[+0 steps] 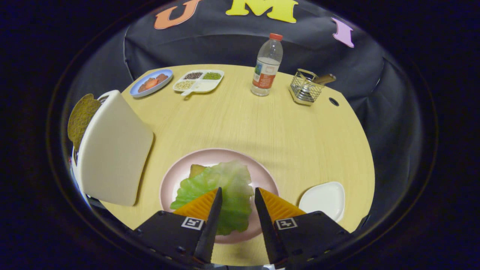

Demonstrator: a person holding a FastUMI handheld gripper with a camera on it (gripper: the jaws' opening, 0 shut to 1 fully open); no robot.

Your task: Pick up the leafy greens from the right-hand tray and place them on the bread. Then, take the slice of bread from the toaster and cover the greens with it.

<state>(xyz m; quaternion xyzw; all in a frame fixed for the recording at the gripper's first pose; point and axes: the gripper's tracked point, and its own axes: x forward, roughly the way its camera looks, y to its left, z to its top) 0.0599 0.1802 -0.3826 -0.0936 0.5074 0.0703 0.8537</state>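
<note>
The leafy greens lie spread on the pink plate, covering most of a slice of bread whose corner peeks out at the far left of the leaf. My gripper hovers above the plate with its fingers apart, the leaf showing in the gap between them, neither finger pressing on it. To the left stands the white toaster with a brown slice of bread sticking out of its top. A small white tray sits right of the plate with nothing on it.
At the table's far side stand a water bottle, a wire basket with utensils, a white divided dish of grains and a blue plate with food. The table's round edge runs close beyond the tray.
</note>
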